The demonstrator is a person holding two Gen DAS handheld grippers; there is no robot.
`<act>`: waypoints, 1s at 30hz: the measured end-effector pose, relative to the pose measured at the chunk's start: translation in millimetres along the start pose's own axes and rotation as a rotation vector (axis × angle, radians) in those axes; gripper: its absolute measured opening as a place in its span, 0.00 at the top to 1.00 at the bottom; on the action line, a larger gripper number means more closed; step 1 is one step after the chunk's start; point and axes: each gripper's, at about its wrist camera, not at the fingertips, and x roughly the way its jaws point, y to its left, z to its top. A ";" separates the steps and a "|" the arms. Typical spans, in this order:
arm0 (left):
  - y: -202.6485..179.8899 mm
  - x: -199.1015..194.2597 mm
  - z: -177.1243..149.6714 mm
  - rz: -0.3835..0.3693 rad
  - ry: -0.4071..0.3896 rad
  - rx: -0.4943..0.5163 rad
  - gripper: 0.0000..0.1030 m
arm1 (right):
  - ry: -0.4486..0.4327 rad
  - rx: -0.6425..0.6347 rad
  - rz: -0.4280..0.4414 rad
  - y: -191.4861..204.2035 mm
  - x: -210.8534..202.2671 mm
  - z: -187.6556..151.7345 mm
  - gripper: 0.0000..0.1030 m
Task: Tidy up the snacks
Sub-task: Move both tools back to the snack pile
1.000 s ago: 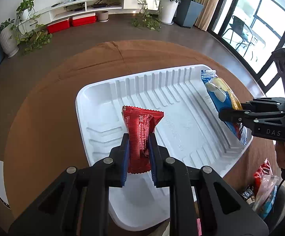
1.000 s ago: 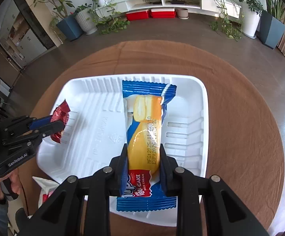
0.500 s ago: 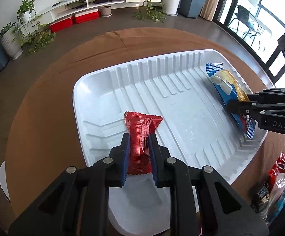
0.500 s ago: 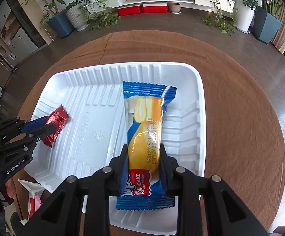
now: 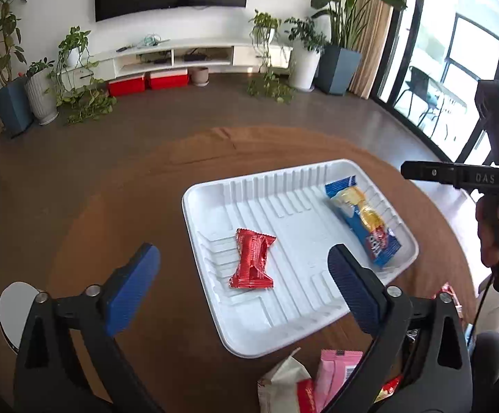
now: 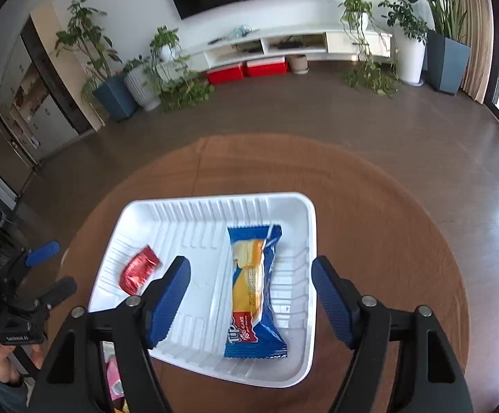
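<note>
A white ribbed tray (image 5: 215, 313) (image 6: 309, 344) sits on a round brown table. A red snack packet (image 5: 253, 260) (image 6: 138, 270) lies in the tray's left part. A blue roll-cake packet (image 5: 363, 220) (image 6: 254, 292) lies along its right part. My left gripper (image 5: 246, 285) is open and empty, raised above the tray's near left edge. My right gripper (image 6: 251, 297) is open and empty, raised over the near end of the roll-cake packet. Each gripper shows in the other's view, the right one (image 5: 456, 175) and the left one (image 6: 48, 268).
Several loose snack packets, pink (image 5: 335, 375) and red, lie off the tray at the table's near edge. A white disc (image 5: 17, 306) sits at the table's left edge. Beyond the table are dark floor, potted plants and a white TV bench.
Both grippers opened and let go of their packets, which now lie in the tray. Both grippers pulled back and up, away from the tray.
</note>
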 end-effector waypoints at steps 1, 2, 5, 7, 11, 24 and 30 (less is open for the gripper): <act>-1.9 -14.4 -4.5 -0.007 -0.033 -0.002 0.00 | -0.039 -0.001 0.015 -0.1 -15.8 3.1 0.17; -1.2 -28.9 -9.8 -0.013 -0.076 -0.003 0.00 | -0.087 -0.003 0.030 0.3 -34.6 5.1 0.10; -2.0 -74.7 -27.7 -0.038 -0.165 -0.033 0.00 | -0.227 -0.019 0.091 0.7 -89.0 2.5 0.00; -0.9 -95.2 -37.7 -0.030 -0.187 -0.070 0.00 | -0.281 -0.033 0.142 3.1 -119.9 -9.0 0.00; -11.1 -128.0 -71.4 0.018 -0.189 -0.100 0.00 | -0.224 -0.022 0.211 9.2 -145.9 -51.4 0.00; -61.1 -162.8 -191.6 0.058 -0.065 -0.101 0.00 | 0.009 0.346 0.286 -22.2 -148.0 -242.0 0.00; -76.4 -142.1 -213.1 -0.038 0.004 -0.071 0.00 | -0.069 0.266 0.268 -0.2 -158.6 -270.1 0.00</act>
